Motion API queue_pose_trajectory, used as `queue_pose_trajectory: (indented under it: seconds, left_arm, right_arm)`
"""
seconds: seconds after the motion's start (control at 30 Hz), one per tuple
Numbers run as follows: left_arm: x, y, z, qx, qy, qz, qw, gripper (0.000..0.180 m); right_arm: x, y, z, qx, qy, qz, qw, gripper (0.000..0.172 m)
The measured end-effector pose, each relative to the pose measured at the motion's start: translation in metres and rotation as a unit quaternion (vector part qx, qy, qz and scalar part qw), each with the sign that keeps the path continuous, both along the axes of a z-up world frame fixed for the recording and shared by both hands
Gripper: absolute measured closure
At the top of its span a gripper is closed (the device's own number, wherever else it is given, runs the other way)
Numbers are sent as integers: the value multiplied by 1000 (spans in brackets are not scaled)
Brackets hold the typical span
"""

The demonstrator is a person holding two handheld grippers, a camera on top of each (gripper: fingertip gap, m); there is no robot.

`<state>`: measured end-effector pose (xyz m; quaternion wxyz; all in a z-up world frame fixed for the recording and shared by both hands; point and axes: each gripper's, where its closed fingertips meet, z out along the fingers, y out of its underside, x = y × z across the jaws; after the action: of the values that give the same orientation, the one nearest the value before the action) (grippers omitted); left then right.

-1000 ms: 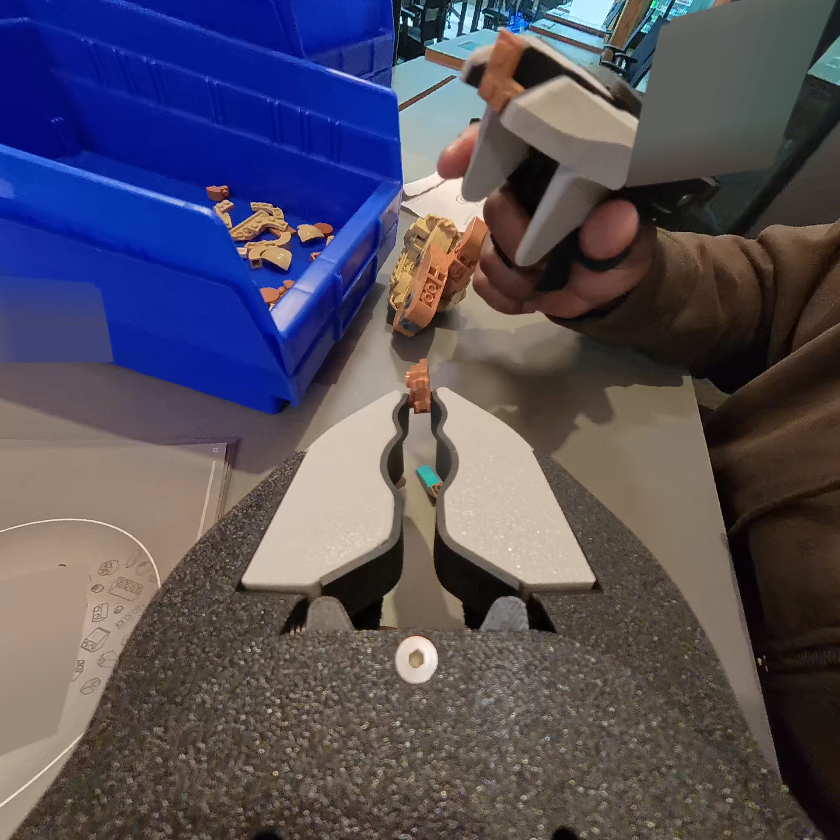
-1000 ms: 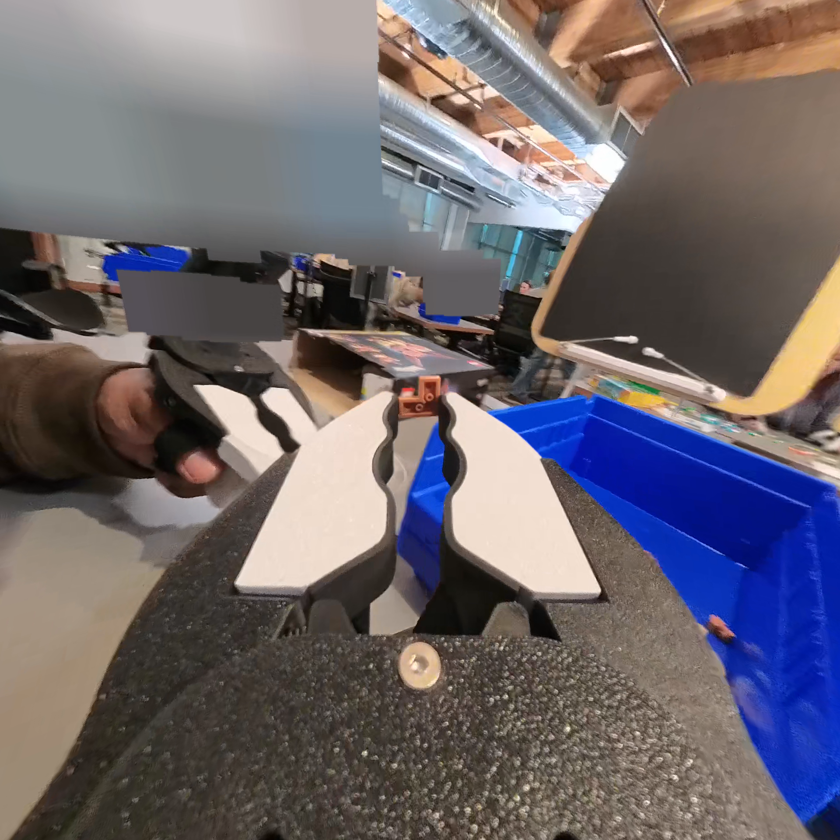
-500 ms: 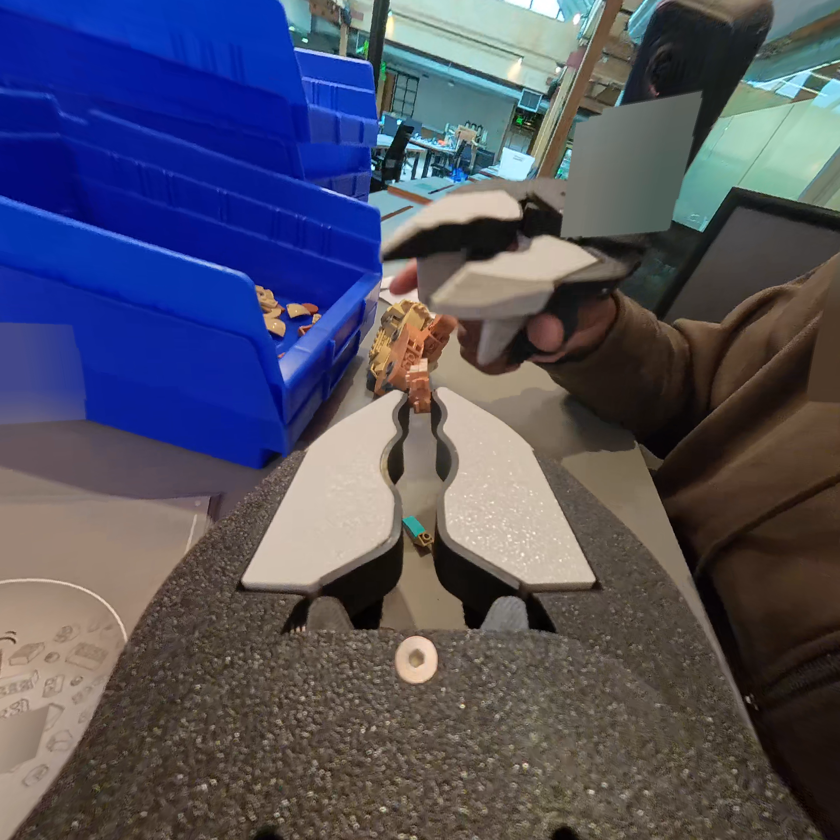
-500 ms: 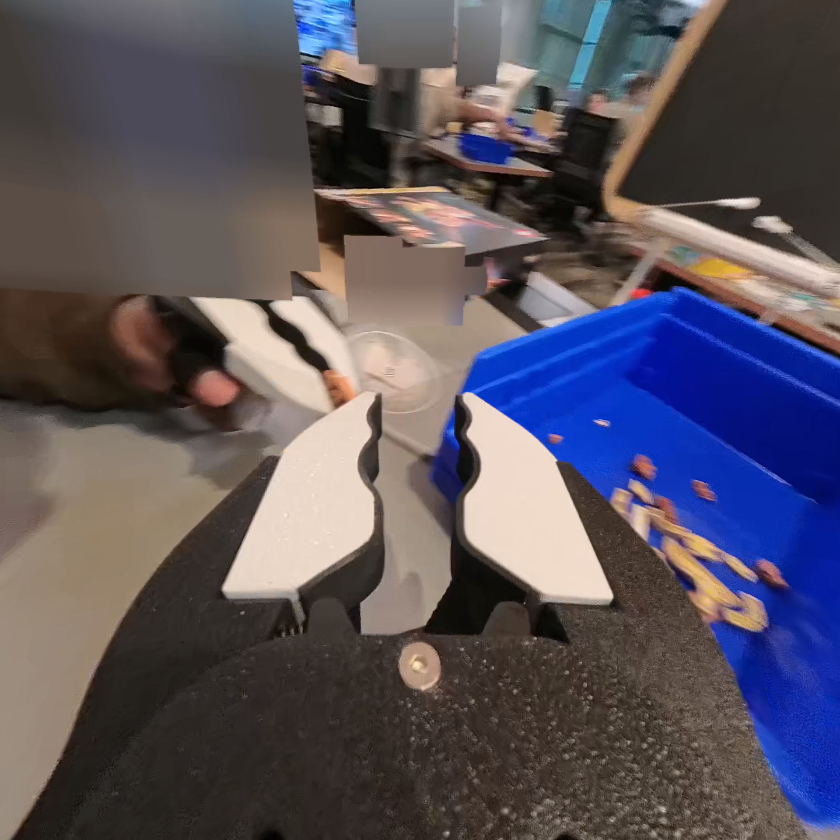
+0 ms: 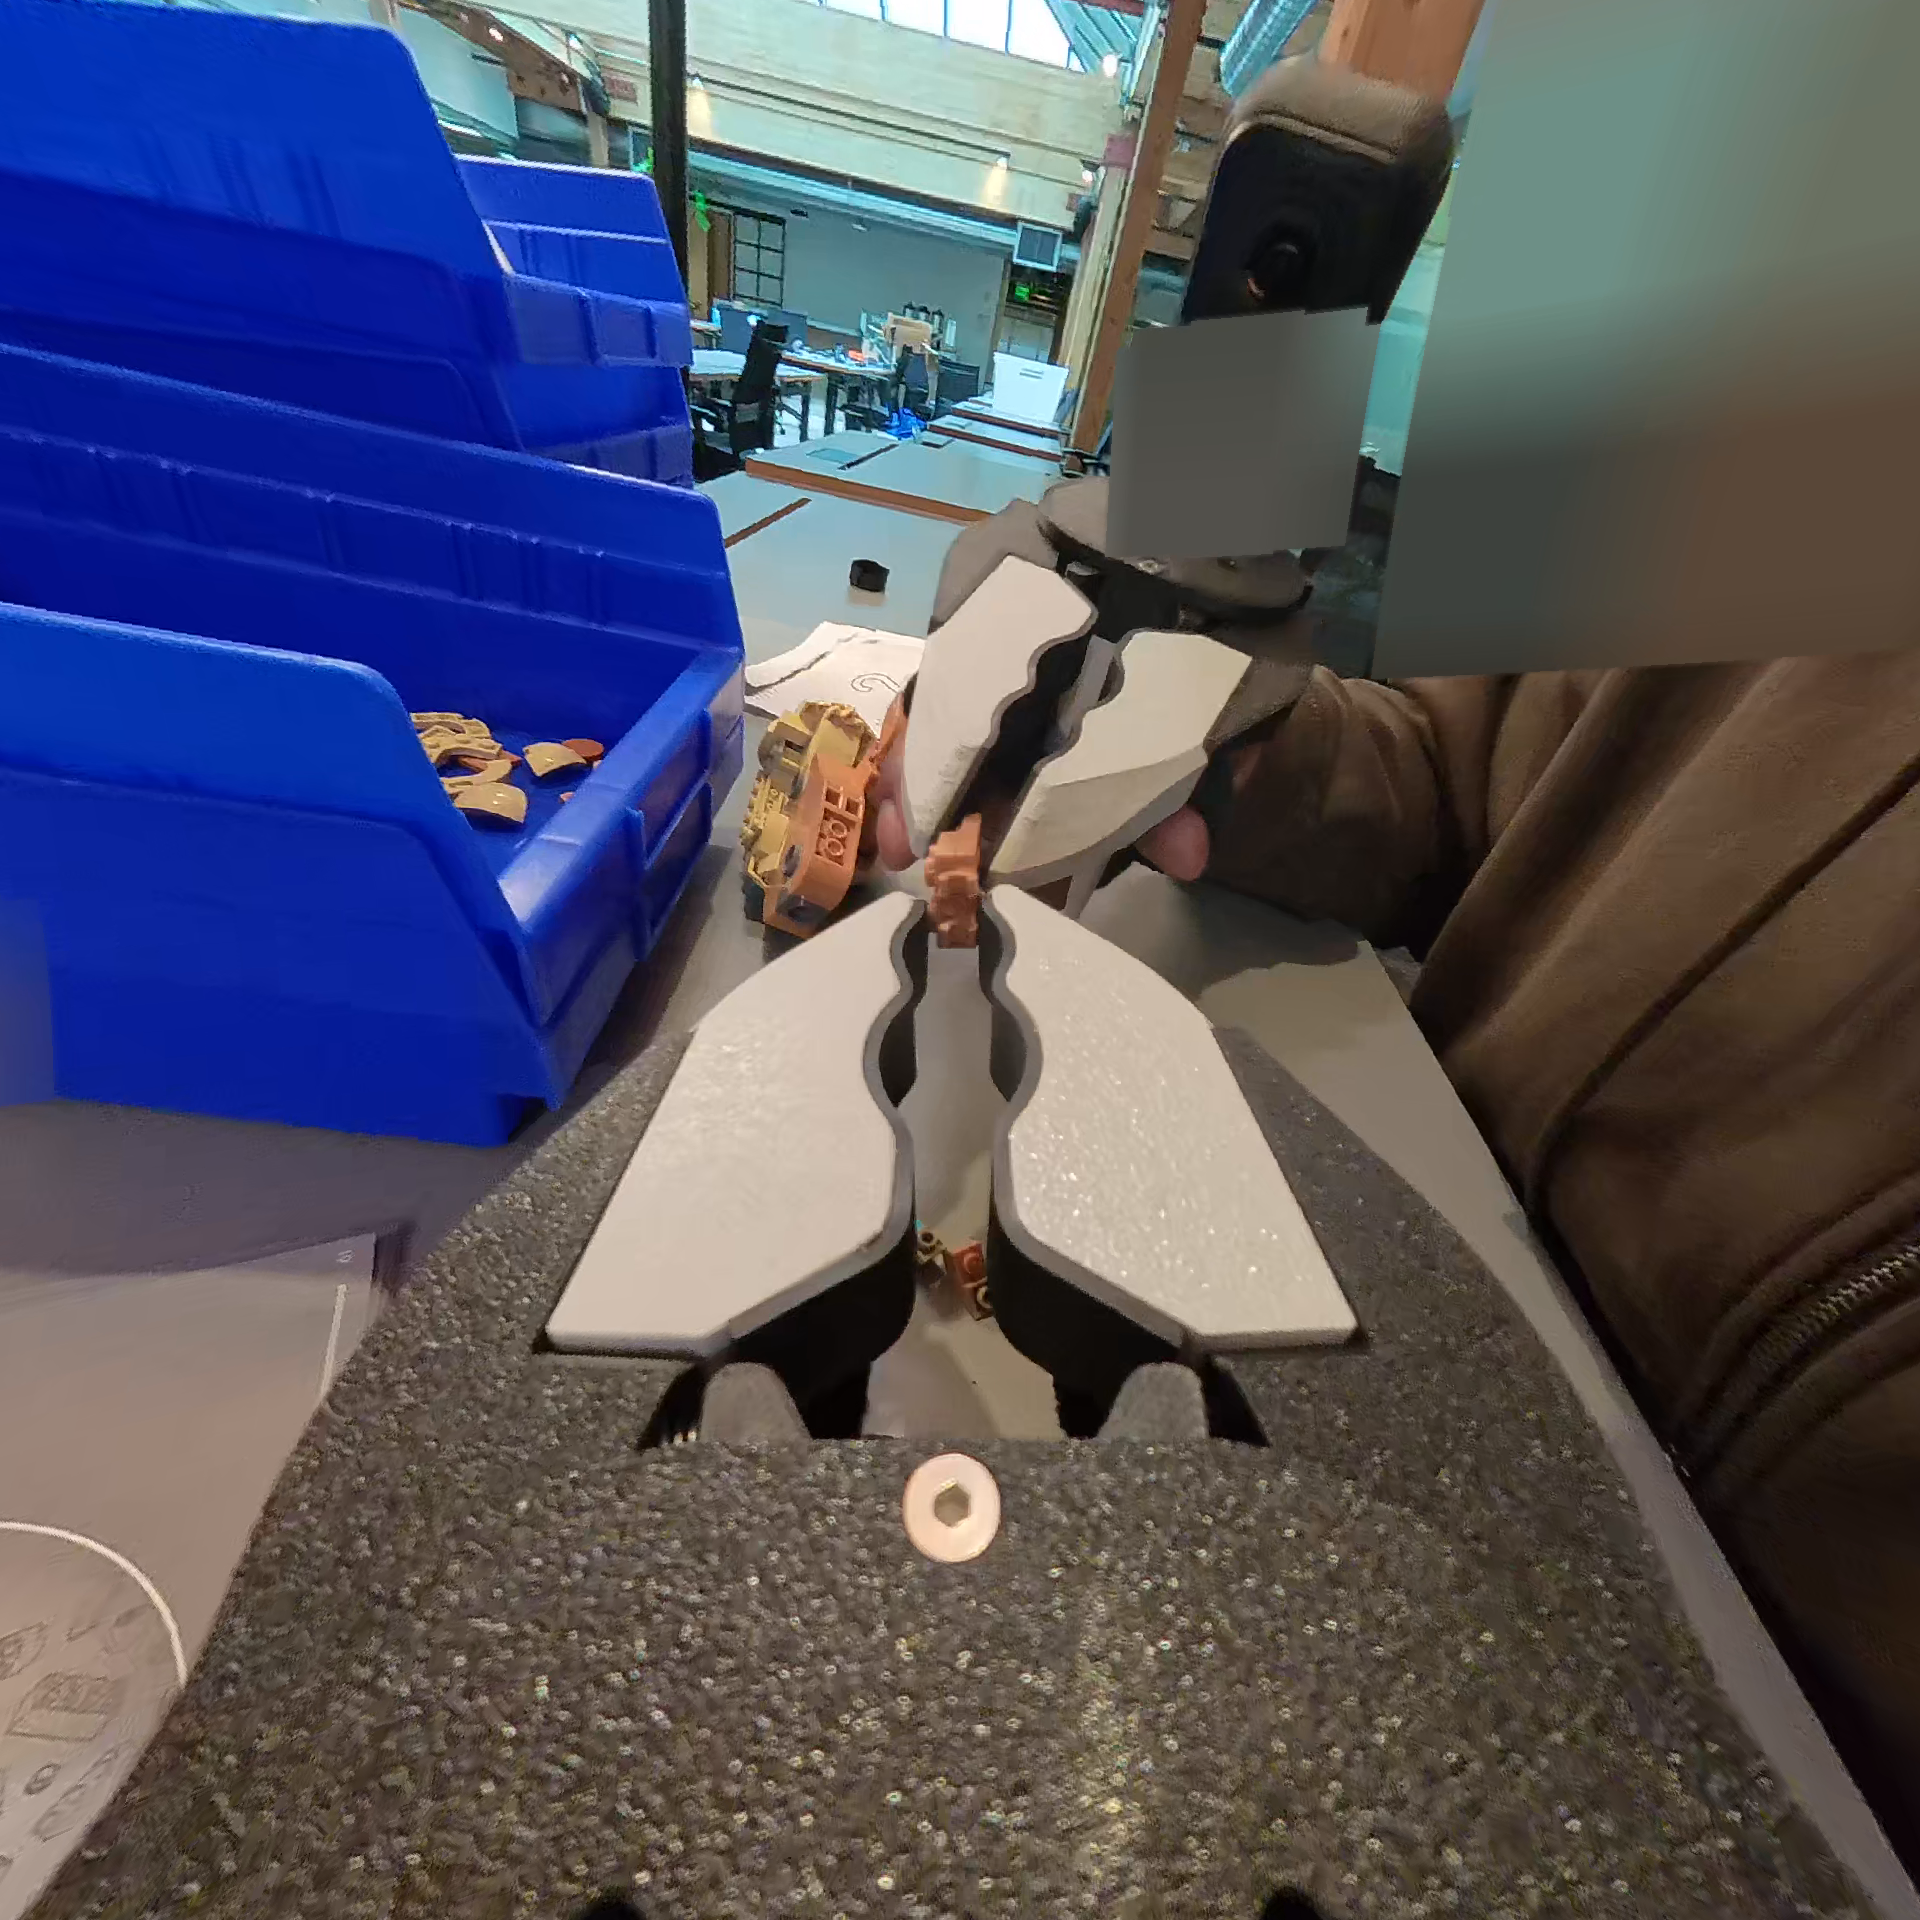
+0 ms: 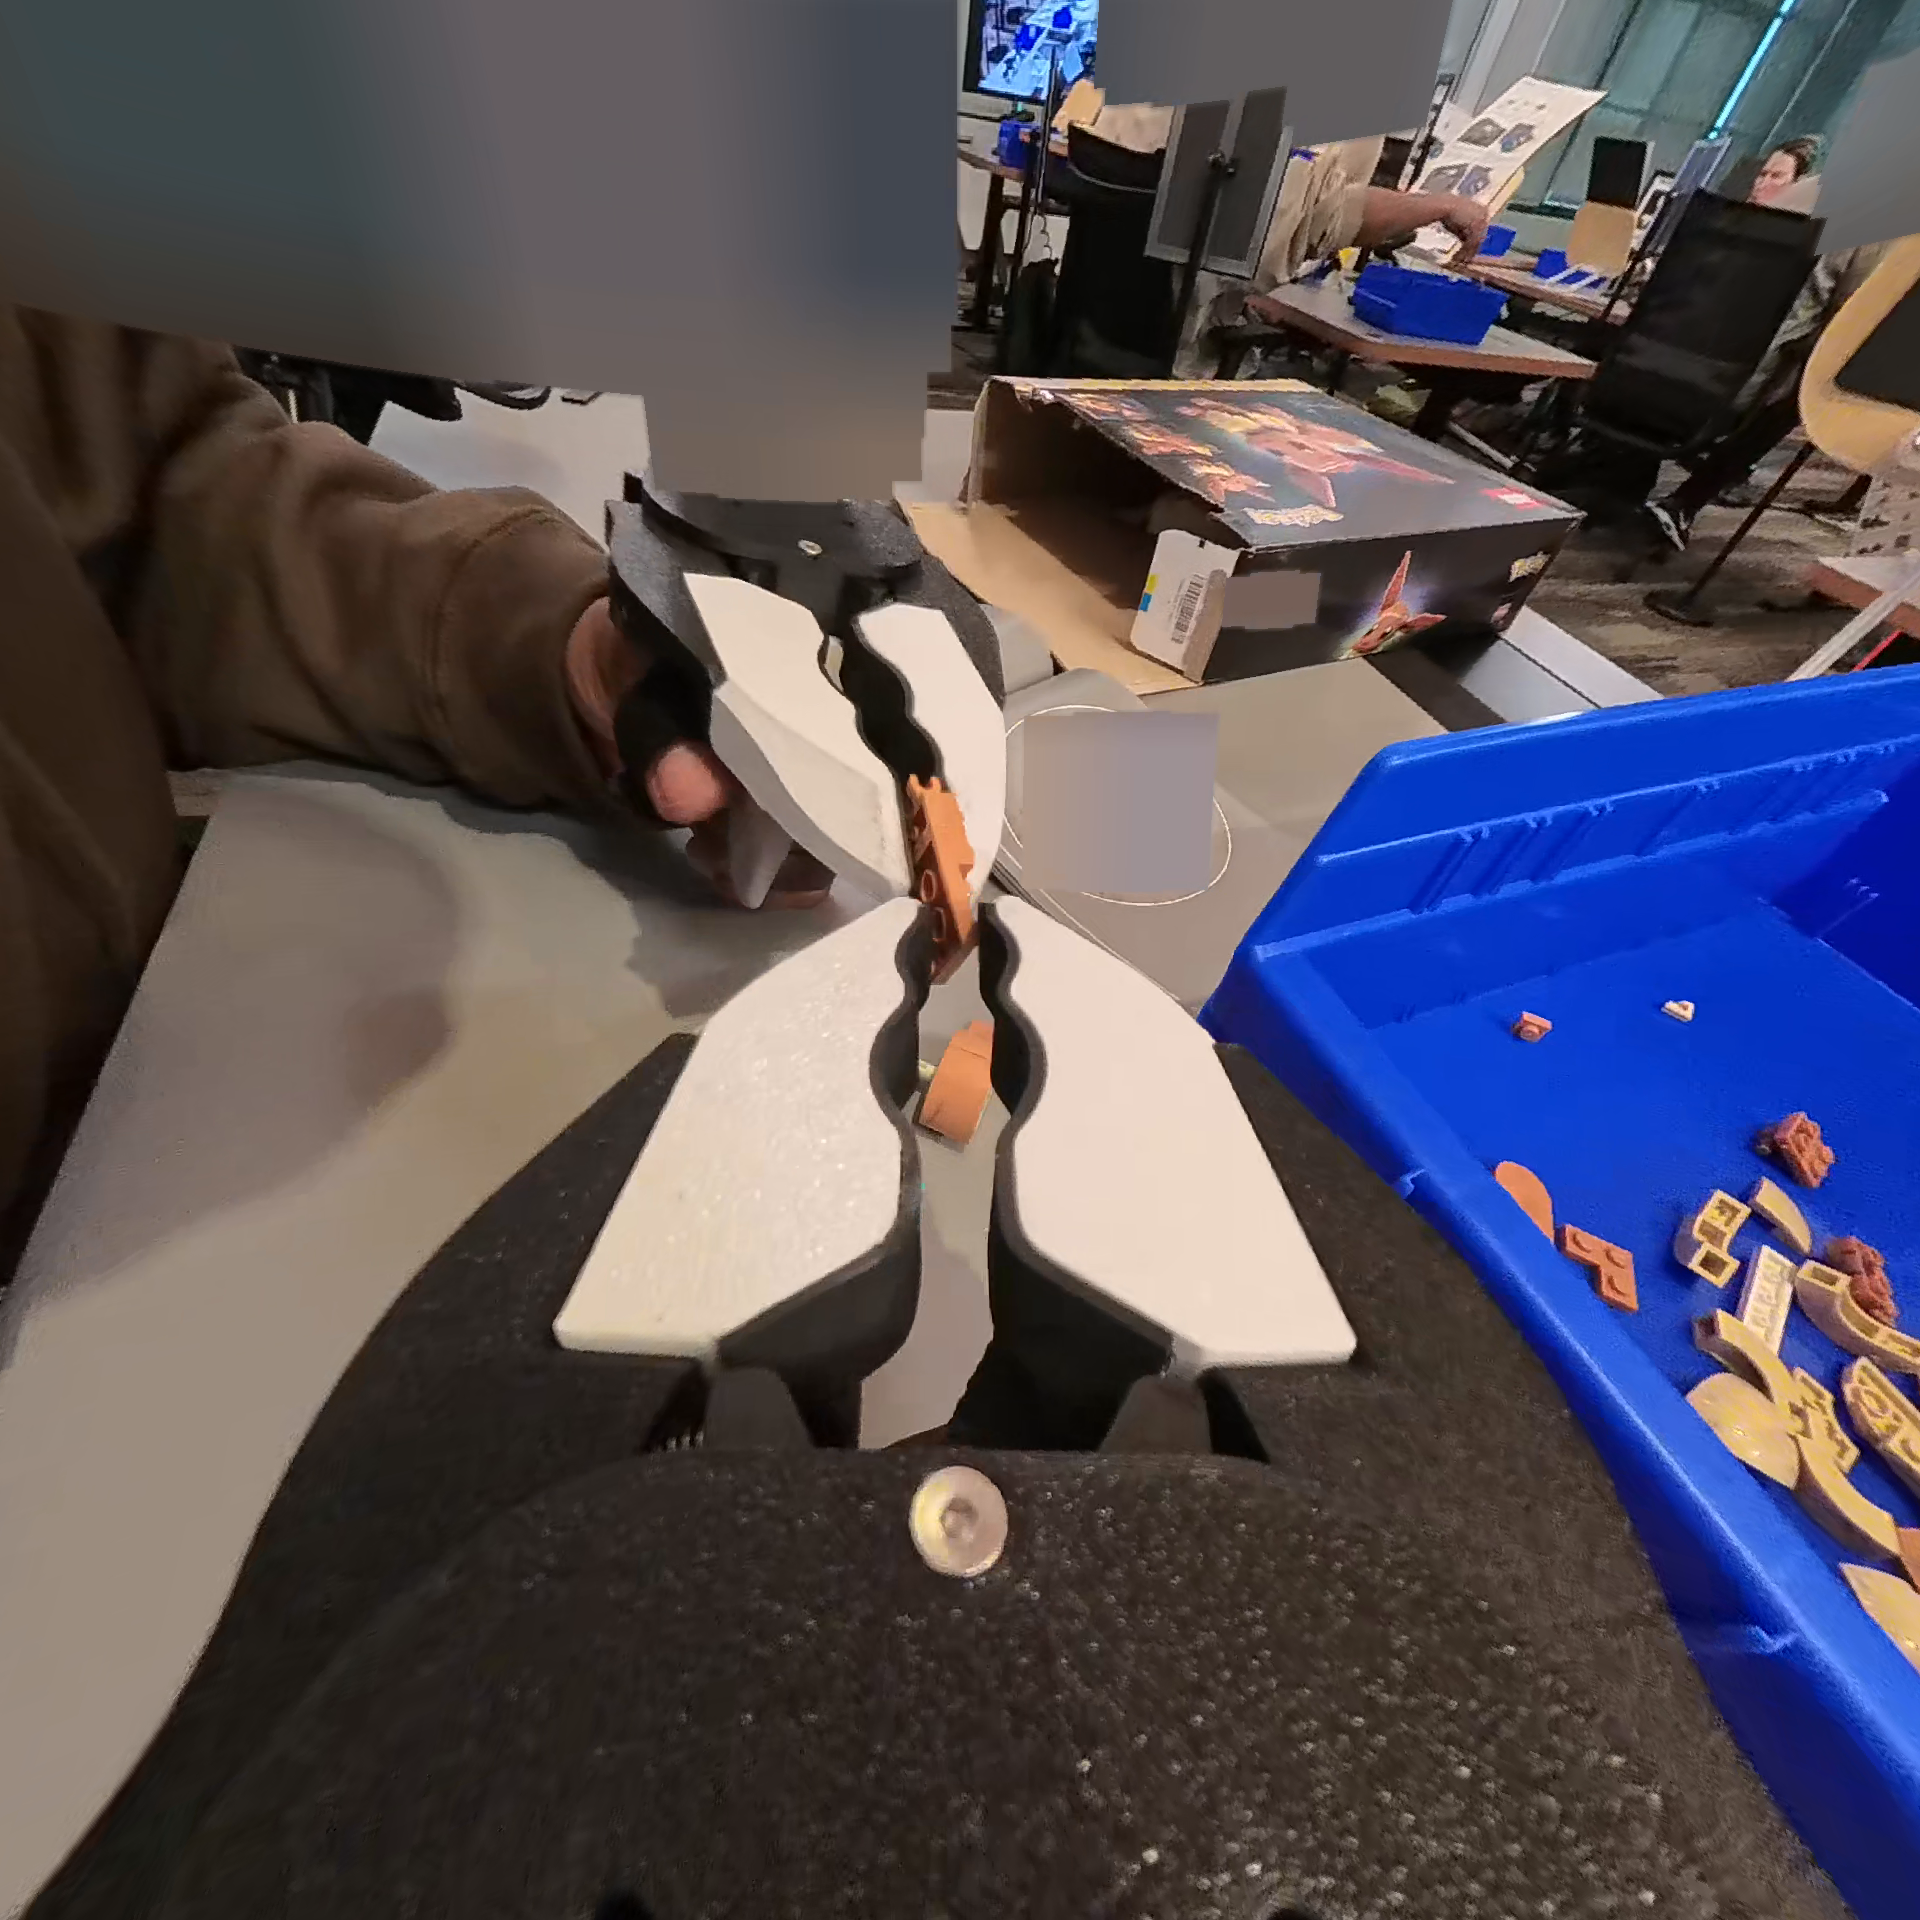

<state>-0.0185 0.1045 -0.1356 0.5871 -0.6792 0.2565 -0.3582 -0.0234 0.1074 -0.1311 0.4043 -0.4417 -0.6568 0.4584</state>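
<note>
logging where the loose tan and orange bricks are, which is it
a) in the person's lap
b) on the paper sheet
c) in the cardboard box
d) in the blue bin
d: the bricks lie scattered on the floor of the blue bin.
</note>
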Motion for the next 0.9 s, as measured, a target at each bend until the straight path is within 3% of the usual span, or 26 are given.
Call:
queue_pose_trajectory:
  seconds: [0.23, 0.57, 0.9]
  left_arm:
    - [-4, -1, 0, 11, 34, 2, 999, 167]
    - [4, -14, -15, 86, 193, -25, 977, 170]
    - [10, -23, -16, 63, 161, -69, 982, 172]
  right_arm:
    - [5, -1, -4, 35, -13, 13, 999, 167]
    - [13, -14, -19, 79, -53, 58, 994, 167]
    - [18, -22, -22, 101, -54, 85, 990, 167]
